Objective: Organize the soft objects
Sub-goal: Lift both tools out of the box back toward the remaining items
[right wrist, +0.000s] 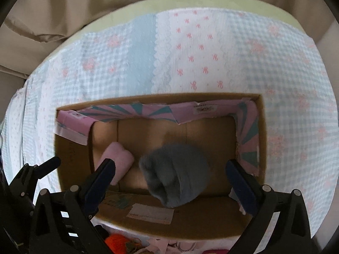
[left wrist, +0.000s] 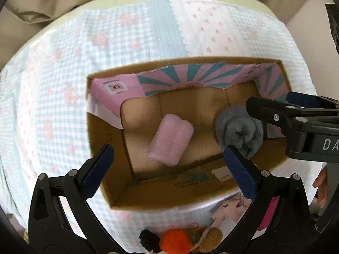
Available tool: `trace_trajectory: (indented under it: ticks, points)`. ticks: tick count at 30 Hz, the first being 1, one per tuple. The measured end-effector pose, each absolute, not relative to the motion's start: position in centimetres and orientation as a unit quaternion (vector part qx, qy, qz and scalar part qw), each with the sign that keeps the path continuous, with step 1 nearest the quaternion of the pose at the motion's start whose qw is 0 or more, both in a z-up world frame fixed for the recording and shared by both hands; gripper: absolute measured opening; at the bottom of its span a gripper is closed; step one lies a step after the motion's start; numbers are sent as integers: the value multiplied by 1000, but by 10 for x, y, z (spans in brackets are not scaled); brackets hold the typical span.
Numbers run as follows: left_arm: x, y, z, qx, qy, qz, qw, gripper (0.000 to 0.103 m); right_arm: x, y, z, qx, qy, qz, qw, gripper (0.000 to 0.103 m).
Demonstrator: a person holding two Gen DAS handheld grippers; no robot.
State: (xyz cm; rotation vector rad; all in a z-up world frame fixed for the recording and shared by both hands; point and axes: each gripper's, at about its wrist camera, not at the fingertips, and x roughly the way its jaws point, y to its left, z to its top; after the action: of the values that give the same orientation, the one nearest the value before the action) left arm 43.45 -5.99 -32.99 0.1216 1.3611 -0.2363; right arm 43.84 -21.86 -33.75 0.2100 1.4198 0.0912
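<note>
Left wrist view: looking nearly straight down into open cardboard box (left wrist: 118, 199) on quilted checked bedspread (left wrist: 53, 84). Pink rolled soft item (left wrist: 170, 139) lying on box floor, left of centre, tilted. Grey fuzzy soft item (left wrist: 238, 128) at right end of box, blurred, just under the right gripper (left wrist: 273, 114) reaching in from the right. Placed together in box presumably because box is the collection bin for the soft things. Left gripper (left wrist: 167, 158) above box, jaws spread fully wide, nothing between pads, pink roll below and apart from both fingers.

Right wrist view: right gripper (right wrist: 169, 169) also spread fully wide over box interior. Grey item (right wrist: 173, 173) centred between fingers but touching neither pad; smeared edges, possibly mid-drop or just landed, hard to tell from blur. Pink roll (right wrist: 118, 160) beside it toward left wall, partly hidden by left finger. Both grippers pointing down, likely positioned for a clean release into box.

More soft items still outside: orange pom-pom (left wrist: 175, 242), black fuzzy piece (left wrist: 148, 240), tan plush (left wrist: 211, 238) on bedspread near box's front wall. Sorting judged partway done.
</note>
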Motion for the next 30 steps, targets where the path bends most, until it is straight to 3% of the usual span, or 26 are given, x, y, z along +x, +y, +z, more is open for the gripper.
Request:
trace_trajectory:
  ticks: [14,30]
  points:
    - [357,-39,-212,55,551,-94,827,103,381,-216,-224,78,571,45,816,103]
    - [204,24,-115,-9,477,-24,879,103,221,-225,-108,34,484,36,873,103]
